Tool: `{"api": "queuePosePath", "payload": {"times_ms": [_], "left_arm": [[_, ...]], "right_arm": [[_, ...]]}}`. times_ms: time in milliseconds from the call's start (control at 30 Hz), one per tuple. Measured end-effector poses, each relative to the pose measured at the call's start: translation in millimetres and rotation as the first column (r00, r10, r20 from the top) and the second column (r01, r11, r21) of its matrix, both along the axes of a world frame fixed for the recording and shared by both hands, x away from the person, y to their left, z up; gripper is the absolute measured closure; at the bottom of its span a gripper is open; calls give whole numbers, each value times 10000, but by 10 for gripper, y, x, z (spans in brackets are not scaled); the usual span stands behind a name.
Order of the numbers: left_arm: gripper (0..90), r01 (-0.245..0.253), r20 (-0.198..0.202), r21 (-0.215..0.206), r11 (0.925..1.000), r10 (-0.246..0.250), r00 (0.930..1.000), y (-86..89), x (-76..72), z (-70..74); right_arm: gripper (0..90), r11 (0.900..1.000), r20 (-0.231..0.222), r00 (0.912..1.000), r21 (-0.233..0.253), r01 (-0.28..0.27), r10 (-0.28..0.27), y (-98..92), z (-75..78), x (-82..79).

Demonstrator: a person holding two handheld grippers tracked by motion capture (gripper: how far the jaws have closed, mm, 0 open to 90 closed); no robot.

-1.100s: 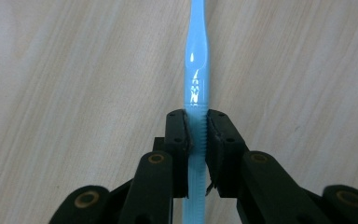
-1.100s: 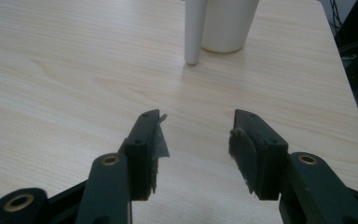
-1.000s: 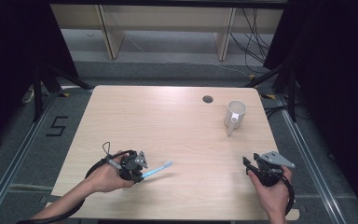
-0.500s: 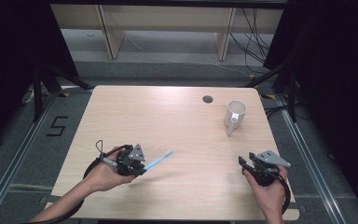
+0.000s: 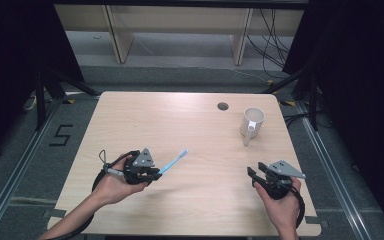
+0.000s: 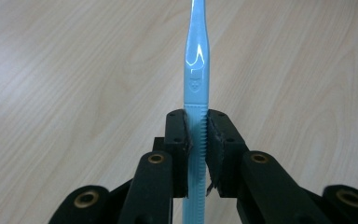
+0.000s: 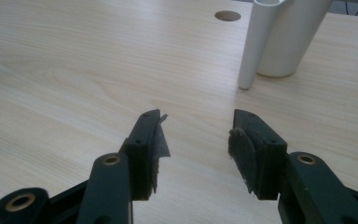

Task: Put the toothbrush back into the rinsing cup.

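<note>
My left gripper (image 5: 156,172), clamped on toothbrush (image 5: 174,162), had raised its tip farther toward mug (image 5: 252,123) vs. 1 s earlier; right gripper (image 5: 256,176) hung wide, w/ nothing held.

Toothbrush (image 6: 196,70): glossy light-blue plastic, ribbed along the gripped handle. Table (image 5: 180,125): pale wood-grain top, smooth, faint sheen. Mug (image 5: 252,122): white, smooth, matt. Left gripper (image 6: 196,135), right gripper (image 7: 196,135): matt black plastic, brass-coloured rivets, rough frayed pads.
</note>
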State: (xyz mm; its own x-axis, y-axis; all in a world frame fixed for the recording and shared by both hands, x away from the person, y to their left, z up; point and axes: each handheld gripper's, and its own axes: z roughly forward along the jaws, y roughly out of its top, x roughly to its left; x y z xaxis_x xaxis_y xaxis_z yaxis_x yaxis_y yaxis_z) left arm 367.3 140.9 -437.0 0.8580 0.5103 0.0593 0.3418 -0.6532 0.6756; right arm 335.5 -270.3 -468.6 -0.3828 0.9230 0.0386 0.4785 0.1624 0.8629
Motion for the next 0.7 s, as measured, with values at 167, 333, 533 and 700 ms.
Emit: {"api": "queuePosePath", "payload": {"times_ms": [167,333,533,700], "left_arm": [[787,-44,142,-287,9996,48,9999,-32,10,12],[786,-78,242,-460,9989,89,9997,-69,25,25],[787,-81,318,-585,9983,100,9994,-109,36,25],[787,-194,405,-668,9976,222,9989,-113,41,38]], "right_arm": [[536,9997,114,9997,92,-233,232,52,30,7],[537,9992,-94,9995,262,-300,303,112,53,-7],[542,9983,188,9983,203,-555,551,173,72,17],[542,9955,120,9978,668,-666,660,241,94,33]]}}
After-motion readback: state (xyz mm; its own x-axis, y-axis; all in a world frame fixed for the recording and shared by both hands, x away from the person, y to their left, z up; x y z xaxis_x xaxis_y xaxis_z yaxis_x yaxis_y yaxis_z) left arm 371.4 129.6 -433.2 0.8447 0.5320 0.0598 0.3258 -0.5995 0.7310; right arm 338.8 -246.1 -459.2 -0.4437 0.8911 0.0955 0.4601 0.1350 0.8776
